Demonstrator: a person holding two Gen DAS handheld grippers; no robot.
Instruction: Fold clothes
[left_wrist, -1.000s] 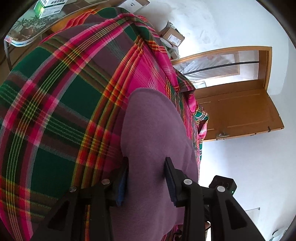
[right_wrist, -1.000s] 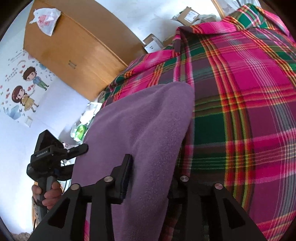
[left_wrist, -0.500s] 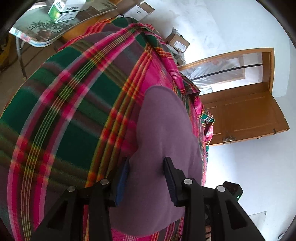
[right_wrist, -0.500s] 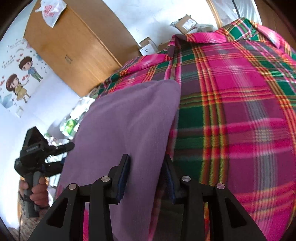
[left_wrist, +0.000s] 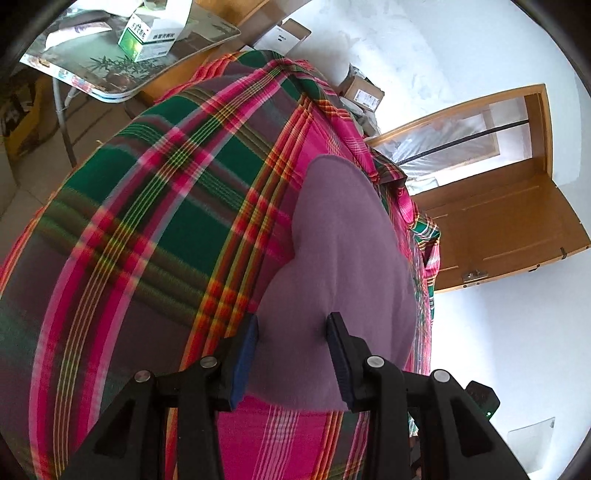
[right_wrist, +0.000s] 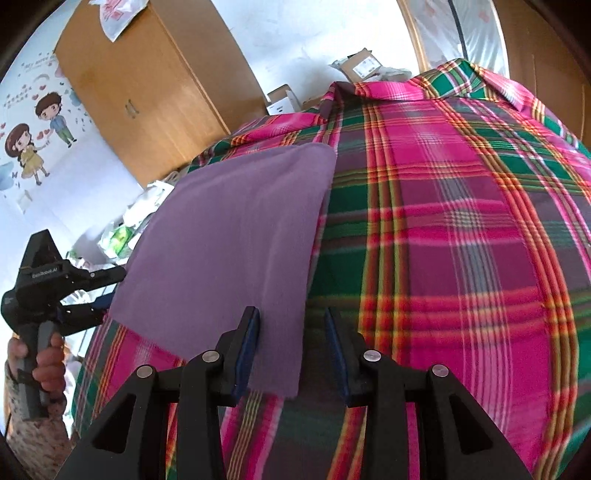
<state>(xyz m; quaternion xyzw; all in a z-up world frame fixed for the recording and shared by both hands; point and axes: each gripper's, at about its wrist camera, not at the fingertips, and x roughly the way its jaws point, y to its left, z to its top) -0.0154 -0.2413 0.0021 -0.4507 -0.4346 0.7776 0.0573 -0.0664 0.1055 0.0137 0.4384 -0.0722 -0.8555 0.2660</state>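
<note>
Both rigs were matte black: the left hand-held gripper (left_wrist: 291, 347) and right hand-held gripper (right_wrist: 291, 343) each carried blue-padded fingers (right_wrist: 246, 350) and round silver screws. Pale lettering marked the left unit's housing, gripped by a hand (right_wrist: 38, 363) above a speckled sleeve (right_wrist: 31, 443).

The plaid cloth (right_wrist: 461, 240) is pink, green and dull purple with orange-yellow lines. The folded garment (right_wrist: 236, 251) is plain purple. Both black tongs carry blue pads (left_wrist: 245, 350).
</note>
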